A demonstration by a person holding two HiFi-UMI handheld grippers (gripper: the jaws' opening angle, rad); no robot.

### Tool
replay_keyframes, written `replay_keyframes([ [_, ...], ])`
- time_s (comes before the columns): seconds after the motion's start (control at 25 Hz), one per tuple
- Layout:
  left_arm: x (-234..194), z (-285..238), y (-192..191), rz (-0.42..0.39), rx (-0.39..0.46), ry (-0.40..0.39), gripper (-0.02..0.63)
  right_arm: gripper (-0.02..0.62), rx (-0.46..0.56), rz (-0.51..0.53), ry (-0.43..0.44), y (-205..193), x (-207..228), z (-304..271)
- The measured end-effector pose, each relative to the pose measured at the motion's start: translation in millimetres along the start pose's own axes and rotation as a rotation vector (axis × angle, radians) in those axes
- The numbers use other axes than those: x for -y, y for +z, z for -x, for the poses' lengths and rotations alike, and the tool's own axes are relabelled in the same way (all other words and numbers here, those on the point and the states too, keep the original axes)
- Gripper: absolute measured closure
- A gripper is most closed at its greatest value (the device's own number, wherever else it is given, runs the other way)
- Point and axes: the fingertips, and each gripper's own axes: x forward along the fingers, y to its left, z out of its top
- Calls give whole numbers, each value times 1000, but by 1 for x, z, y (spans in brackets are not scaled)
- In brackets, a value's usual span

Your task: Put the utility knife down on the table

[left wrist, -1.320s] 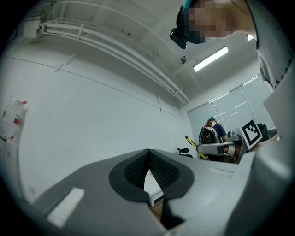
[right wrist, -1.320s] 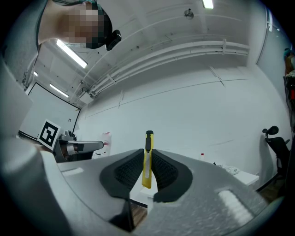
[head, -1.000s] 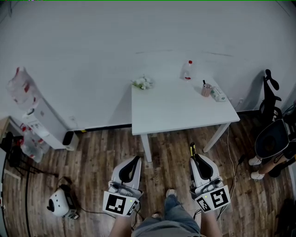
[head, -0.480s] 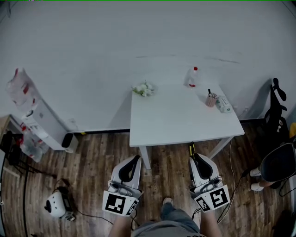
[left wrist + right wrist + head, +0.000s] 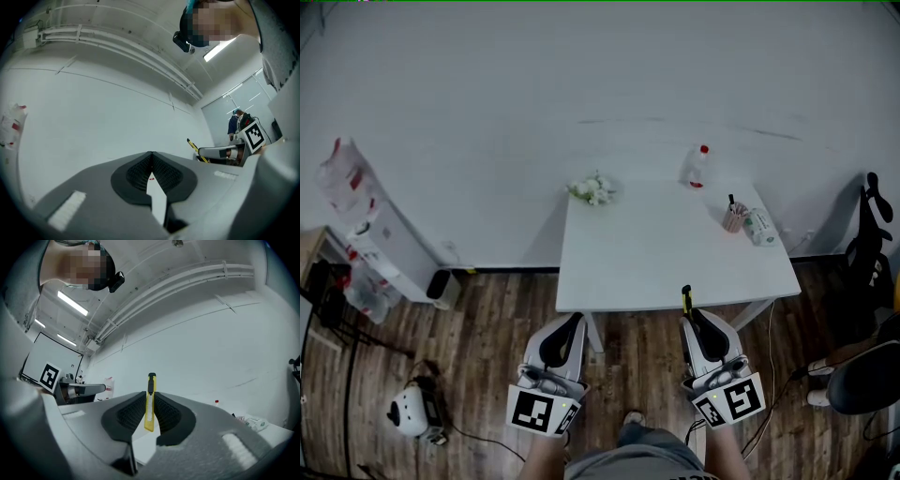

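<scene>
A yellow and black utility knife [image 5: 149, 401] stands upright between the pads of my right gripper [image 5: 149, 409], which is shut on it. In the head view the knife [image 5: 685, 299] sticks out past my right gripper [image 5: 693, 317], just at the near edge of the white table [image 5: 656, 253]. My left gripper [image 5: 569, 323] hovers over the floor near the table's front left leg; its jaws meet with nothing between them. The left gripper [image 5: 151, 161] points at the white wall, with the knife [image 5: 195, 149] visible off to its right.
On the table's far side sit a white flower bunch [image 5: 592, 189], a red-capped bottle [image 5: 697, 167], a pink pen cup [image 5: 732, 217] and a lying can [image 5: 759, 227]. A black chair [image 5: 870, 234] stands right of the table. A white cabinet [image 5: 380, 248] and a small floor robot [image 5: 411, 412] are at left.
The table has come nearer in the head view: the person has stepped toward it. Both grippers keep their pose, and the knife tip now reaches the table's near edge.
</scene>
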Motion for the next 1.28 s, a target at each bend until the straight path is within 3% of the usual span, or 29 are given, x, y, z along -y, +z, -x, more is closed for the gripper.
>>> replay_keyframes([
  [0.6,12,-34,-8,-30,-26,67,591,541,3,-71,75,-17,41,-19],
  [1.28,17,-66,-14,-25,-24,-30,591,541,-6,-57,-7,-22,63,-20],
])
